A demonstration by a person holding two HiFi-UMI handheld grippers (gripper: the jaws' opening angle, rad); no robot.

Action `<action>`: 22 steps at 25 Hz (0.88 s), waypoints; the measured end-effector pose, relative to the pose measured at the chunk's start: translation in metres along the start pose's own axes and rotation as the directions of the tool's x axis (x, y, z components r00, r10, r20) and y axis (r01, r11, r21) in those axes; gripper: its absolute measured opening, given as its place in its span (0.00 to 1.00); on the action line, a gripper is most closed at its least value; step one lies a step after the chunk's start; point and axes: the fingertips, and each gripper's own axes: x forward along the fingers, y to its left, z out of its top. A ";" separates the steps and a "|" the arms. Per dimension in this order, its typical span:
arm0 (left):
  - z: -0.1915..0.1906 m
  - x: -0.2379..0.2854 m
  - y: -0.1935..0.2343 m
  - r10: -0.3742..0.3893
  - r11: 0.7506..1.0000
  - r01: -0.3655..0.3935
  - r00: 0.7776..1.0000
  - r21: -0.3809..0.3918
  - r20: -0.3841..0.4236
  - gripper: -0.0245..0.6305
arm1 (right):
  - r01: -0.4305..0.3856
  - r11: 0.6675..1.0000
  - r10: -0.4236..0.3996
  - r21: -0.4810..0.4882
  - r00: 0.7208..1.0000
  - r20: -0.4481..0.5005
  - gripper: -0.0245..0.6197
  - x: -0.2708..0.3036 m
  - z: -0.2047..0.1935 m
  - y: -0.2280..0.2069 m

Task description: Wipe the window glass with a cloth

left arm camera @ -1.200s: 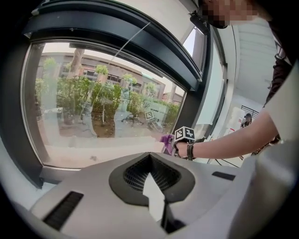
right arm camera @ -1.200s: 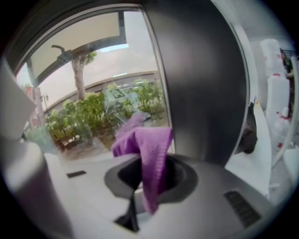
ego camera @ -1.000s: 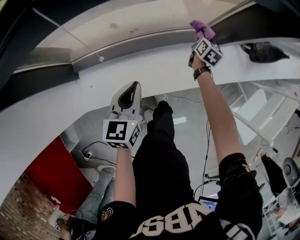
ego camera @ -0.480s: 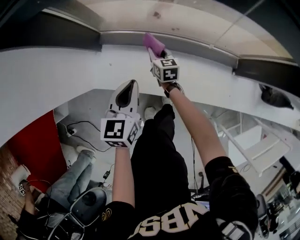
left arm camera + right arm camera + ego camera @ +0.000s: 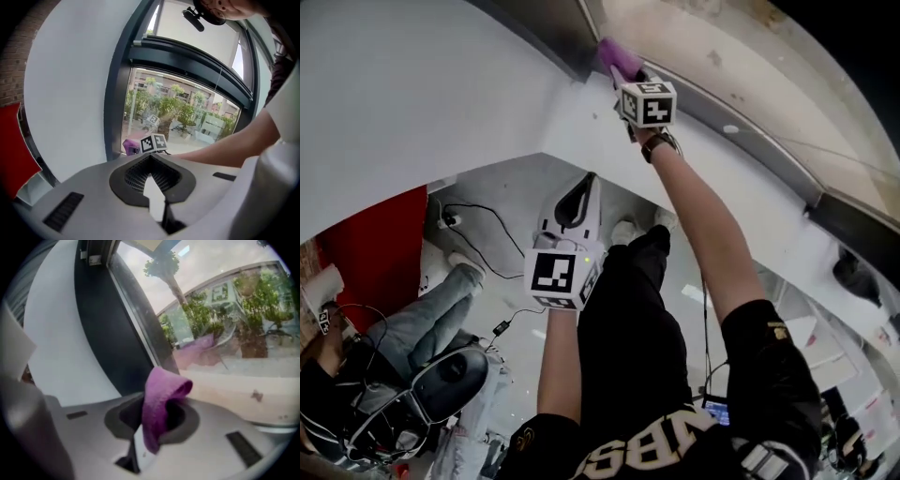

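Observation:
My right gripper [image 5: 624, 69] is raised to the bottom left corner of the window glass [image 5: 741, 70], shut on a purple cloth [image 5: 615, 54] that presses against the pane beside the dark frame [image 5: 553, 28]. In the right gripper view the cloth [image 5: 161, 394] folds out of the closed jaws [image 5: 158, 401] with the glass [image 5: 225, 310] just ahead. The left gripper [image 5: 587, 180] hangs lower, shut and holding nothing, well clear of the pane. In the left gripper view its tips [image 5: 151, 158] point at the cloth [image 5: 131, 146] and the glass [image 5: 187, 112].
A white sill and wall [image 5: 441, 94] run under the window. Far below, a seated person's legs [image 5: 427, 309], a red panel [image 5: 380, 253] and cables [image 5: 483, 220] show on the floor. Trees and buildings [image 5: 183, 110] lie beyond the glass.
My right gripper has carried the cloth leftward along the lower edge of the glass to the frame corner. The head view has swung round. My left gripper has stayed low and shut.

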 end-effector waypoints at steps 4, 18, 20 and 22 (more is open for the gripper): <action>0.000 -0.019 0.013 0.015 0.998 -0.014 1.000 0.055 -0.019 0.08 | 0.028 0.995 -0.027 0.094 1.000 -0.014 0.14 0.026 0.010 -0.001; -0.010 0.046 -0.073 -0.213 0.975 0.215 0.976 0.049 -0.054 0.08 | 0.424 0.853 -0.450 0.306 0.893 0.018 0.15 -0.219 -0.042 -0.211; -0.016 0.053 -0.101 -0.263 0.962 0.268 0.962 0.061 -0.070 0.08 | 0.487 0.757 -0.546 0.435 0.838 0.012 0.15 -0.277 -0.064 -0.253; -0.025 0.058 -0.129 -0.320 0.941 0.328 0.943 0.080 -0.098 0.08 | 0.547 0.642 -0.647 0.537 0.762 -0.003 0.15 -0.341 -0.085 -0.297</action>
